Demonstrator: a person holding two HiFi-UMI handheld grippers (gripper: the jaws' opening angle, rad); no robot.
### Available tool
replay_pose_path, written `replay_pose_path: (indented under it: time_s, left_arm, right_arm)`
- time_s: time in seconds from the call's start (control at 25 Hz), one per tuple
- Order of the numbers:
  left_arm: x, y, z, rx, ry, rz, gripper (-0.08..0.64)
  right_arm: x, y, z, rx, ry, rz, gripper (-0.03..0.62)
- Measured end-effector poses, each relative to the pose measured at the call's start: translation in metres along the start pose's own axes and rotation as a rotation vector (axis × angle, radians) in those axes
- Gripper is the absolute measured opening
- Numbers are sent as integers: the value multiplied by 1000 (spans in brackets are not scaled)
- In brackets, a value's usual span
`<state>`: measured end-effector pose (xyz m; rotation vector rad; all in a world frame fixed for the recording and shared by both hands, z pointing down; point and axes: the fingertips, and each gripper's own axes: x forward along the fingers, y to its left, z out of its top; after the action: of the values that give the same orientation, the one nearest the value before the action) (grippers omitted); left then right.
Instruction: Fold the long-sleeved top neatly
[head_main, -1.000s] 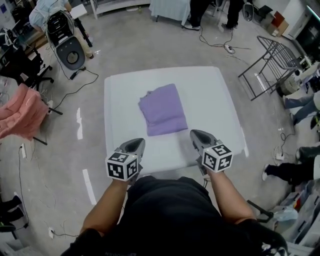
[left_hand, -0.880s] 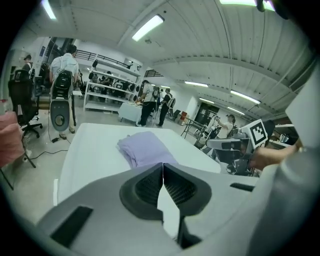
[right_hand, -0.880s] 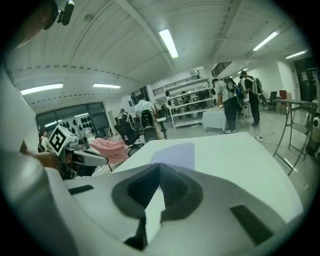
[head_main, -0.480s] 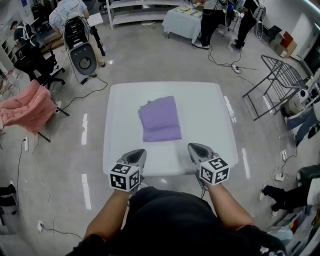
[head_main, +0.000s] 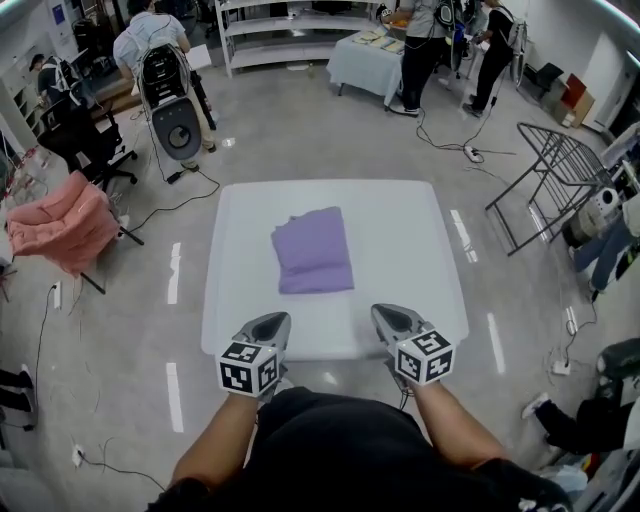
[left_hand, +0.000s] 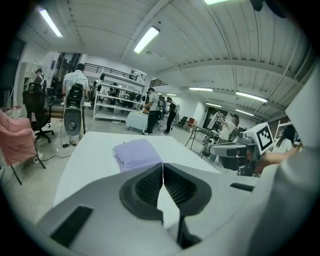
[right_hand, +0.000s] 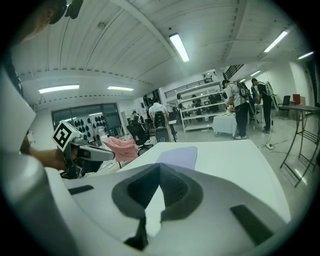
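Folded top (head_main: 313, 250) on table (head_main: 420, 240); left gripper (head_main: 270, 322), right gripper (head_main: 386, 314) at table edge, jaws together, empty; touching could rumple folds

It was a large open lab or workshop hall: a polished grey floor (head_main: 300, 120) with loose cables (head_main: 175, 206) trailing over it, metal shelving (head_main: 270, 30) at the far wall, office chairs (head_main: 85, 130), a wire rack (head_main: 555, 180), people (head_main: 420, 40) standing round a draped table (head_main: 365, 60), and strip lights (left_hand: 146, 40) on a ribbed ceiling (left_hand: 225, 50)

Both forearms reach forward side by side; the left gripper (head_main: 272, 326) and right gripper (head_main: 384, 318) are closed, empty.
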<state>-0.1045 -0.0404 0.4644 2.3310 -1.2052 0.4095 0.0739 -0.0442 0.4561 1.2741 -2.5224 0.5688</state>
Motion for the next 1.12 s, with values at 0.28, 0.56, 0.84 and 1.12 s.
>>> replay_pose_path:
  time_s: [0.28,0.56,0.84,1.12]
  left_arm:
    - [-4,-1,0,5,-3,15,8]
    - [-6,-2,0,16,2,14,8]
    - [-10,2,0,12,2,17,8]
    - [-9,5,2,12,0,20,8]
  right_arm:
    - [-1,3,0,-2,4,15,5]
    - [0,6,0,7,8,22,3]
    - [1,8,-3,15,18,21,3]
    - [4,7,-4,15,28,21,3]
